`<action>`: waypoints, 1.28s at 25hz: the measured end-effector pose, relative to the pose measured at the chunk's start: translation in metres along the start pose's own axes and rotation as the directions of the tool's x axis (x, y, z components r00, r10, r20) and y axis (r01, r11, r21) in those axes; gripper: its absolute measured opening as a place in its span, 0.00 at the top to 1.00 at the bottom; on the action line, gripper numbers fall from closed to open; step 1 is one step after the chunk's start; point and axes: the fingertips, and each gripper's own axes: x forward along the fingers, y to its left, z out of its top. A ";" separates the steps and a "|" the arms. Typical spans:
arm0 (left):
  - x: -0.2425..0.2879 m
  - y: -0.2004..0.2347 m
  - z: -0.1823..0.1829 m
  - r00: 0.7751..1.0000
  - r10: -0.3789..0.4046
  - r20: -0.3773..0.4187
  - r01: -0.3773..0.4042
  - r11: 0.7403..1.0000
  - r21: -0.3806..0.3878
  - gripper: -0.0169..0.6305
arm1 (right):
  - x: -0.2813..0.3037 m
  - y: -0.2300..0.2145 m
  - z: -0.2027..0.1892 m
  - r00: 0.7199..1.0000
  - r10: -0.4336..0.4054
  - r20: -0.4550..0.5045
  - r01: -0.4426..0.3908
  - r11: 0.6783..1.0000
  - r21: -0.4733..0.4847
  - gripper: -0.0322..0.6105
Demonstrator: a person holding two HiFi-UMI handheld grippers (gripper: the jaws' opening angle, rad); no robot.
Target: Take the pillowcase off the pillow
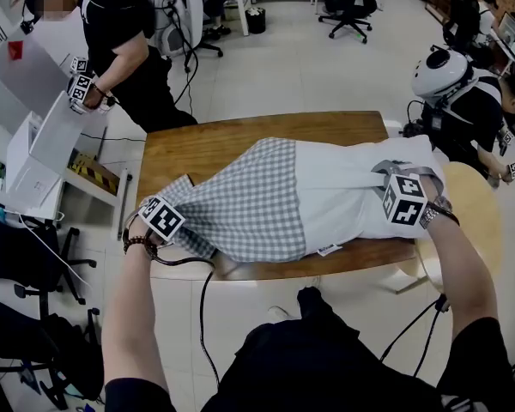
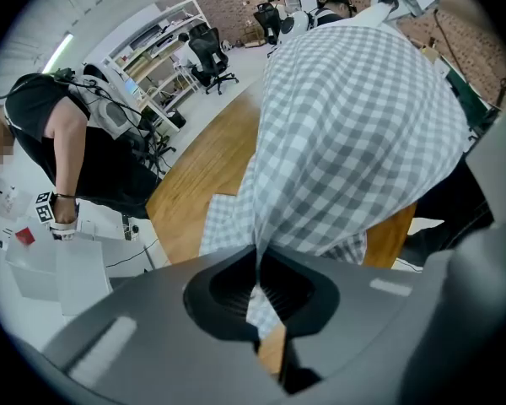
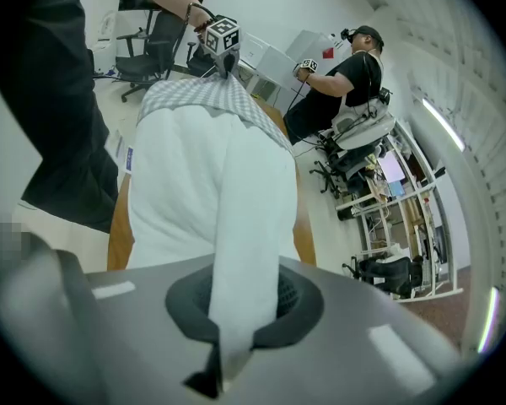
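A pillow lies across the wooden table [image 1: 206, 144]. Its white right half [image 1: 352, 196] is bare, and a grey checked pillowcase [image 1: 240, 204] still covers its left half. My left gripper [image 1: 173, 204] is at the pillowcase's left end and shut on a pinch of the checked cloth [image 2: 354, 125], which runs down between the jaws [image 2: 257, 289]. At the pillow's right end, my right gripper [image 1: 386, 177] is shut on a fold of the white pillow fabric [image 3: 211, 167]. That fold passes between its jaws [image 3: 223, 344]. The pillowcase edge [image 3: 202, 95] shows further along in the right gripper view.
A person in black [image 1: 129, 41] stands behind the table's left corner beside a white machine [image 1: 34, 161]. Another person with a white helmet [image 1: 463, 93] sits at the right. A round wooden stool [image 1: 481, 204] adjoins the table's right end. Cables hang off the near edge.
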 end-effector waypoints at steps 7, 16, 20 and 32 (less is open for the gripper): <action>0.002 0.012 -0.017 0.998 0.050 -0.047 -0.051 0.998 -0.032 0.96 | 0.001 0.001 -0.029 0.999 0.000 -0.041 0.001 1.000 0.030 0.93; 0.010 0.010 -0.012 0.998 0.064 -0.021 -0.064 0.998 -0.008 0.96 | 0.013 -0.004 -0.054 0.998 0.010 -0.069 -0.003 0.995 0.100 0.92; 0.008 0.014 -0.018 0.994 0.097 0.056 -0.098 0.995 0.009 0.89 | 0.018 0.014 -0.034 0.998 0.036 -0.051 -0.029 0.991 0.130 0.82; -0.028 0.023 -0.008 0.934 0.305 0.188 -0.311 0.951 0.001 0.66 | -0.036 0.022 -0.009 0.996 -0.006 0.089 -0.012 0.980 0.200 0.60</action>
